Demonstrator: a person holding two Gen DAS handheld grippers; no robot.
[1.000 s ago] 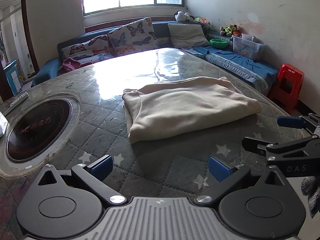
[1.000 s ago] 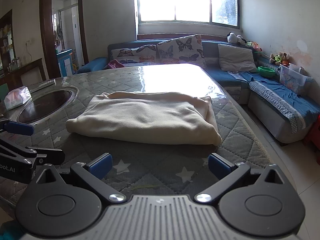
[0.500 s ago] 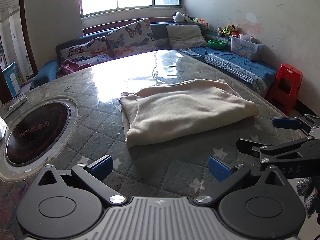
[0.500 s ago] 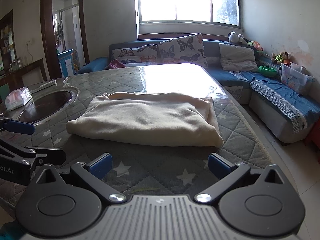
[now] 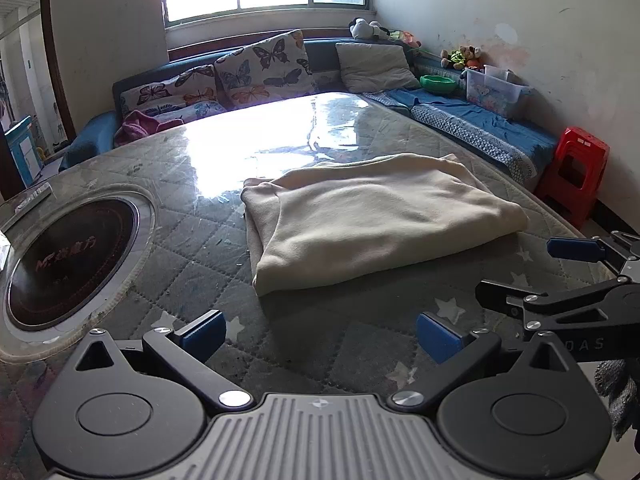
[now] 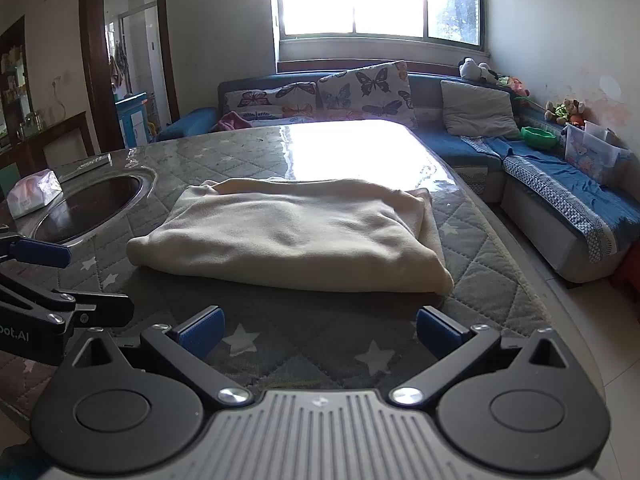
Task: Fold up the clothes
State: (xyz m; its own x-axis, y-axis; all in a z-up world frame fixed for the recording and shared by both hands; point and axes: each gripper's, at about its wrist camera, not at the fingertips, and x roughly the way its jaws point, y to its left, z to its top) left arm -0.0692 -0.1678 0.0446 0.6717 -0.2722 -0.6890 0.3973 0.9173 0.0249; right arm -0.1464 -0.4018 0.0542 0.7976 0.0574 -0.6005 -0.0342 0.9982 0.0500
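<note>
A cream garment (image 5: 372,216) lies folded into a thick rectangle on the quilted grey table cover (image 5: 192,248); it also shows in the right wrist view (image 6: 288,236). My left gripper (image 5: 320,334) is open and empty, hovering short of the garment's near edge. My right gripper (image 6: 320,328) is open and empty, just short of the garment's front fold. Each gripper shows in the other's view: the right one at the right edge (image 5: 568,276), the left one at the left edge (image 6: 44,276).
A round dark induction plate (image 5: 68,256) is set into the table at the left. A tissue pack (image 6: 34,194) lies beyond it. A blue sofa with butterfly cushions (image 5: 260,68) runs behind and along the right. A red stool (image 5: 574,172) stands right of the table.
Both grippers have moved slightly closer to the garment; it looks a little larger in both views. Both stay open. The garment has not moved.
</note>
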